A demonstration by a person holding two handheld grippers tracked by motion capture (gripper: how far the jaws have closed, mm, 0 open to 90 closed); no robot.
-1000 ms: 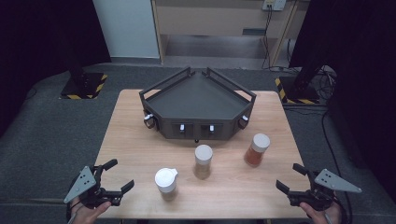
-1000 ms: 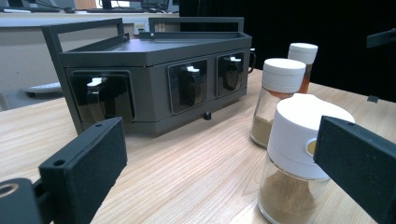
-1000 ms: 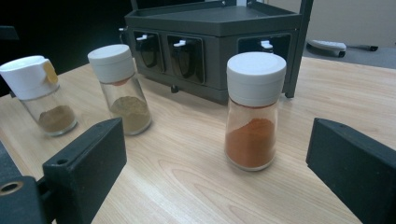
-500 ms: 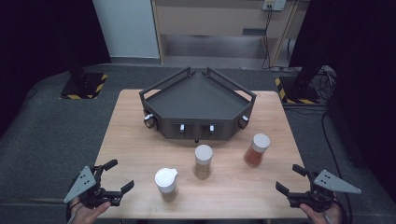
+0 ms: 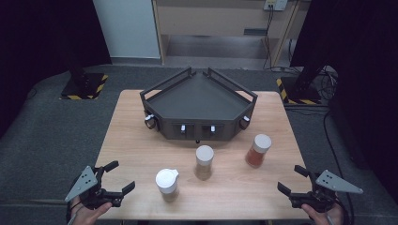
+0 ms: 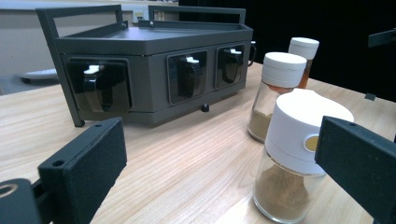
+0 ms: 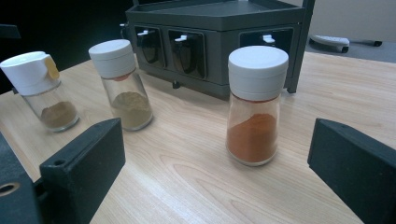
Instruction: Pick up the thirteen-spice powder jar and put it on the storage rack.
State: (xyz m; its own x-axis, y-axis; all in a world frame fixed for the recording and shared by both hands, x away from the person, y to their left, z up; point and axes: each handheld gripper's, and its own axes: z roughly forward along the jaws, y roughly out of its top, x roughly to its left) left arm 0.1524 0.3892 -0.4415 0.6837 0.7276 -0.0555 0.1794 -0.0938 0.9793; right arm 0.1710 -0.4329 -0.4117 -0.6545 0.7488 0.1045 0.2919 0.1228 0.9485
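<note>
The left gripper point(image 5: 115, 180) sits low at the near left corner of the counter point(image 5: 141, 145), held in a hand point(image 5: 84, 211) that comes up from the bottom edge. Its jaws are wide apart and hold nothing. They point toward the jar with the white flip lid point(image 5: 167, 184), which stands near them on the counter with brown powder inside. In the left gripper view this jar point(image 6: 294, 158) is just beside one jaw but not touching it.

The right gripper point(image 5: 293, 183) sits low at the near right corner. Its jaws are wide apart too, with nothing in them. They point at the jar of red-orange powder point(image 5: 258, 150), which stands upright with a white cap. In the right gripper view that jar point(image 7: 256, 107) stands between the two jaws, farther off.

A third jar of tan powder point(image 5: 204, 162) stands between the other two. Behind the jars is a dark grey rack point(image 5: 199, 105) with rails on top. The counter is light wood. The floor point(image 5: 47, 136) is grey.
</note>
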